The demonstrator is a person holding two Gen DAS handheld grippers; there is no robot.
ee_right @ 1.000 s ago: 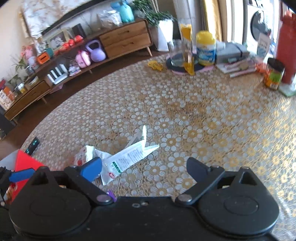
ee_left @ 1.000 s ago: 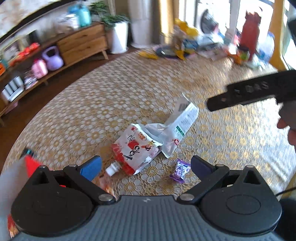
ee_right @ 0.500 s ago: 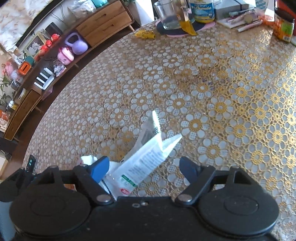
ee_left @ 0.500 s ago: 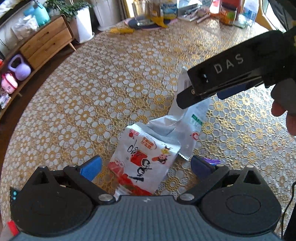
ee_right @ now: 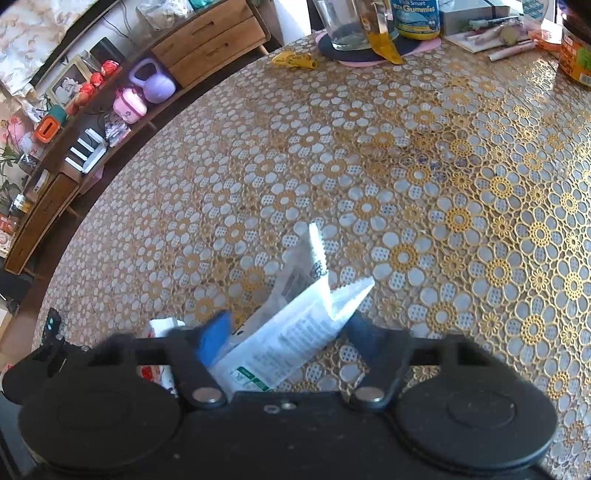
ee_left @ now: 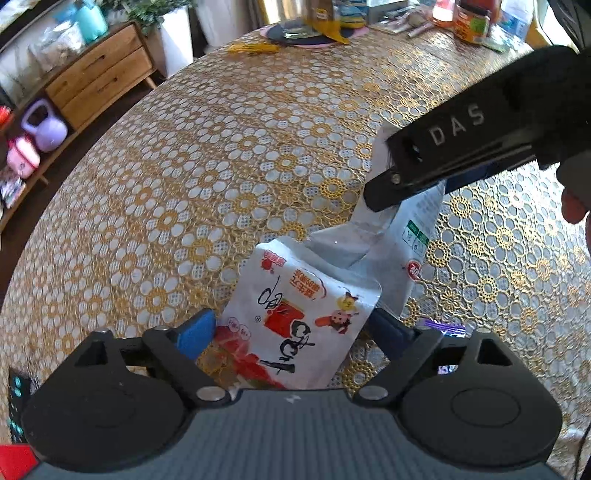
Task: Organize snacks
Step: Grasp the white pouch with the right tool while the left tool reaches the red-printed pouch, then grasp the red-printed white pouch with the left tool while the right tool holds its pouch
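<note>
Both grippers had come down closer to the snack packets since the earlier pictures, and the packets now filled the space between their fingers. Under everything lay the counter (ee_left: 207,177), covered in a gold and white floral lace cloth. Beyond its far edge stood a wooden sideboard (ee_right: 207,40), with a purple kettlebell (ee_right: 153,83) on the shelf beside it. At the far end of the counter, well apart from the packets, stood a drinking glass (ee_right: 341,22) on a dark mat.

The red and white pouch (ee_left: 299,317) lay flat on the counter, and served as the landmark. The left gripper (ee_left: 291,328) was spread wide, its blue fingertips (ee_left: 195,332) on either side of the pouch, not pressing it. The silver and white packet (ee_left: 413,229) lay just behind the pouch, partly tucked under its far end, with its torn top tilted upward. The right gripper (ee_right: 288,332) was also spread, straddling that packet without clamping it; in the left wrist view its black finger hung above the packet's raised end. A small purple candy wrapper (ee_left: 445,326) lay right of the pouch, mostly hidden behind the left gripper's finger.
</note>
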